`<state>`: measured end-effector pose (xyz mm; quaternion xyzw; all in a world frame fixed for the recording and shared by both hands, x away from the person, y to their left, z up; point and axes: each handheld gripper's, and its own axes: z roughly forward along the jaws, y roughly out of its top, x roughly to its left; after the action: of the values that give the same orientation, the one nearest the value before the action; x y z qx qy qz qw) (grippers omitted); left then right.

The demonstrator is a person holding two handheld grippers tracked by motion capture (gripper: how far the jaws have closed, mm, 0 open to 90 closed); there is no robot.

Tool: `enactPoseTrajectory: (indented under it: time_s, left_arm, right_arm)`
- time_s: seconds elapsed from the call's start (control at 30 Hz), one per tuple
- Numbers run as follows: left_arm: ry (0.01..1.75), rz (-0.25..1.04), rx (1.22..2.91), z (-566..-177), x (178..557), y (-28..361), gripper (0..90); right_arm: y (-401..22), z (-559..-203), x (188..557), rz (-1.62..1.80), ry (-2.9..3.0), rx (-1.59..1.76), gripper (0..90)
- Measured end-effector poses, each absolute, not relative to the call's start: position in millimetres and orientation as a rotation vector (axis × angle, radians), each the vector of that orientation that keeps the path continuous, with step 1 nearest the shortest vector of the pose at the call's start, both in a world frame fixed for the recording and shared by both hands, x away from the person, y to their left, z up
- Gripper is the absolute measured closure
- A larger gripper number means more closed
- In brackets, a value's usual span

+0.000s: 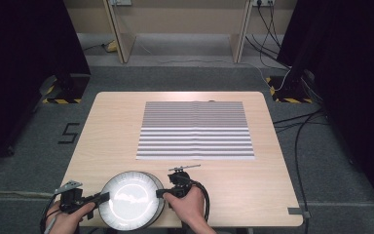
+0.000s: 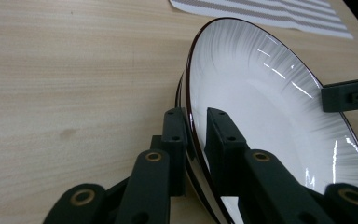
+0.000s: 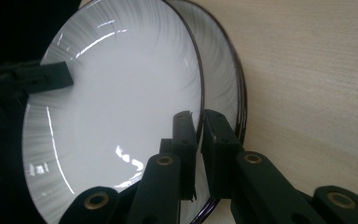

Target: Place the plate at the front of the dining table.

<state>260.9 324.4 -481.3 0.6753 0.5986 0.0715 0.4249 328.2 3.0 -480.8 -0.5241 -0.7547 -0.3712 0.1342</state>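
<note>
Two white plates with dark rims lie stacked at the near edge of the bench (image 1: 102, 126), the top plate (image 1: 126, 197) resting over a lower plate (image 3: 226, 79) whose rim shows just beyond it in the right hand-held gripper view. The left hand-held gripper (image 1: 104, 196) is clamped on the top plate's left rim, one jaw inside the bowl and one outside, pads pressed to the rim. The right hand-held gripper (image 1: 159, 193) pinches the opposite rim of the same plate in like fashion. A striped mat (image 1: 195, 130) lies flat at the middle of the bench, well apart from the plates toward the far side, with nothing on it. Judging by this layout, the two-sided grasp is made, but the lift has barely begun, if at all; separating the top plate, carrying it and setting it down, probably on the mat, all remain.
</note>
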Motion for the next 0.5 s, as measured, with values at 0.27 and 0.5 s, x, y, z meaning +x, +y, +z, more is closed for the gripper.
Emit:
enactPoseTrajectory:
  time_s: [0.27, 0.5]
  left_arm:
    - [1.488, 0.182, 1.647, -474, 268, 322, 83.1]
    - [1.486, 0.193, 1.613, -470, 274, 323, 84.6]
  right_arm:
    - [-3, -470, 336, -1.152, -2.212, -1.54, 87.5]
    - [-2, -465, 337, -1.204, -2.246, -1.533, 87.6]
